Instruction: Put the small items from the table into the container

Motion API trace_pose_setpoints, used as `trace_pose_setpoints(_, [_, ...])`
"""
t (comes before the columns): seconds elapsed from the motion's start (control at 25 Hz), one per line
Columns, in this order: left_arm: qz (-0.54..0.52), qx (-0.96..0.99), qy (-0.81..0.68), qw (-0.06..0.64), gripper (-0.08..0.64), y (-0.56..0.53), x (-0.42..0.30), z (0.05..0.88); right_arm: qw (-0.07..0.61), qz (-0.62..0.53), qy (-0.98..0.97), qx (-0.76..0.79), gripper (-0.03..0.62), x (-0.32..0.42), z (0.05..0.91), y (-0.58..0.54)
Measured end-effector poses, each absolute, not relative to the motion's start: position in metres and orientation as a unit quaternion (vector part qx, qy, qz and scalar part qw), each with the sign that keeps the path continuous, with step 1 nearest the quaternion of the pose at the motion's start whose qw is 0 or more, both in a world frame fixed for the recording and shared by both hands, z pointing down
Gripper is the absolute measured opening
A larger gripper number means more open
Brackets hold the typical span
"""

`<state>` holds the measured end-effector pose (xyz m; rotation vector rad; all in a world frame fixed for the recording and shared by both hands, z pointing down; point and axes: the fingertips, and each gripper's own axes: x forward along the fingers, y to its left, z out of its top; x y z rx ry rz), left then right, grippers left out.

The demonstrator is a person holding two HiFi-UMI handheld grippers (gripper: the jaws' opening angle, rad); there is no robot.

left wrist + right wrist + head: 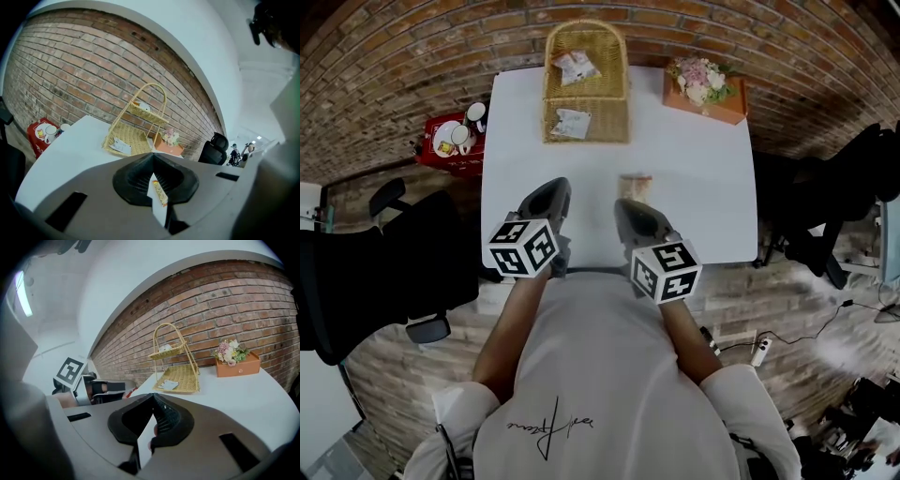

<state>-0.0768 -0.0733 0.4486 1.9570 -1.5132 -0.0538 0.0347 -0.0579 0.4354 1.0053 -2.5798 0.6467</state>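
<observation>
small packet (160, 191) clamped by jaws of left gripper (153, 157); right gripper (153, 399) jaws closed, empty.

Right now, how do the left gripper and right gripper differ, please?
The left gripper is shut on a small packet; the right gripper is shut on nothing. A loose packet lies just ahead of the right gripper, not the left gripper. Both face the wicker basket.
</observation>
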Motion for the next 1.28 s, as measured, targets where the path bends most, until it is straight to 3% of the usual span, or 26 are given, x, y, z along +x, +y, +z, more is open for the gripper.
trace_pose_setpoints(1.28, [0.020, 0.789, -0.538, 0.296, 0.009, -0.014, -0.039, 0.427, 0.122, 0.231, -0.912, 0.315, 0.021, 0.031, 0.427, -0.024])
